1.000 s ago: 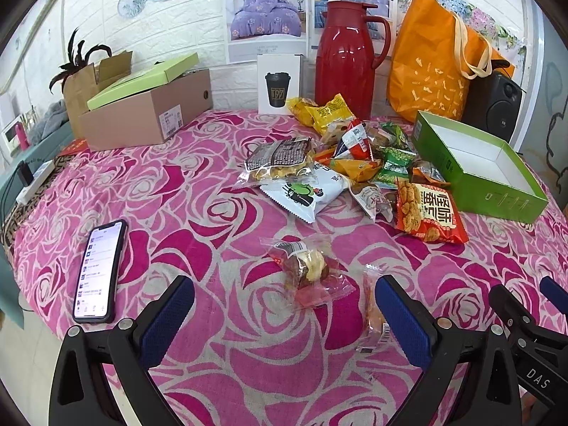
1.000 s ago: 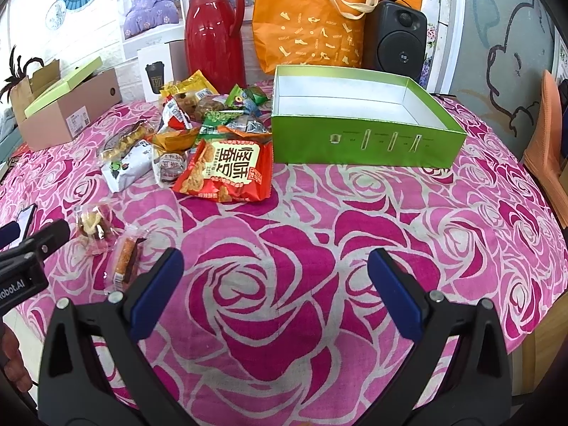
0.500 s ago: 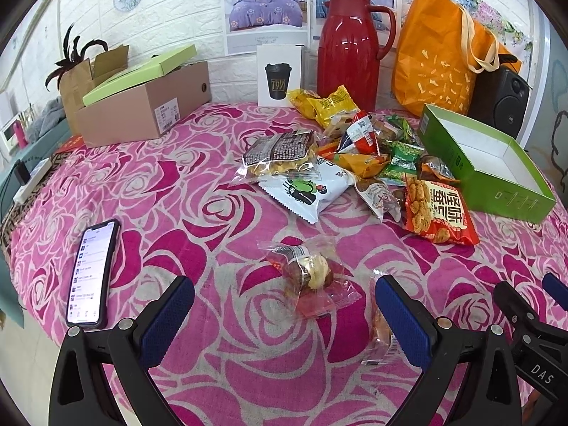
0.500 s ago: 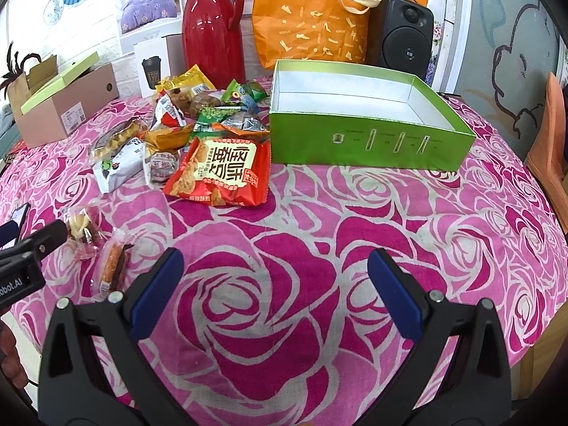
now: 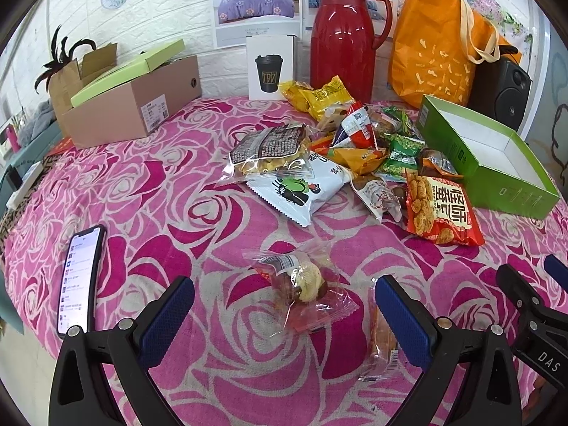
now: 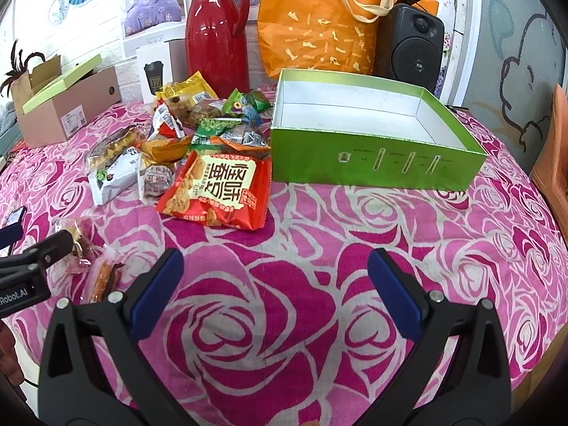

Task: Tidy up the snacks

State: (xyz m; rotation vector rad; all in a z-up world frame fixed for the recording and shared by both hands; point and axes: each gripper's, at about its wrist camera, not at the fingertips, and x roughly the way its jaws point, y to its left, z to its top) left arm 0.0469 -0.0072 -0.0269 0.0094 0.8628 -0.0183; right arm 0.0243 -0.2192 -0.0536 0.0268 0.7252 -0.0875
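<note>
We've barely started: the open green cardboard box (image 6: 376,156), upper right of frame, is empty, the pile of snack packets (image 5: 340,163) sits left of it, and our left gripper (image 5: 284,314) and right gripper (image 6: 273,277) both gape wide, holding nothing.

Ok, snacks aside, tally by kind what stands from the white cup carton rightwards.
Boxes: 2 (white cup carton, open green box)
Jugs: 1 (red jug)
Bags: 1 (orange bag)
Speakers: 1 (black speaker)
Total: 5

White brick wall (image 5: 149,28) with posters (image 5: 255,0) behind rose-patterned table (image 5: 177,191).
</note>
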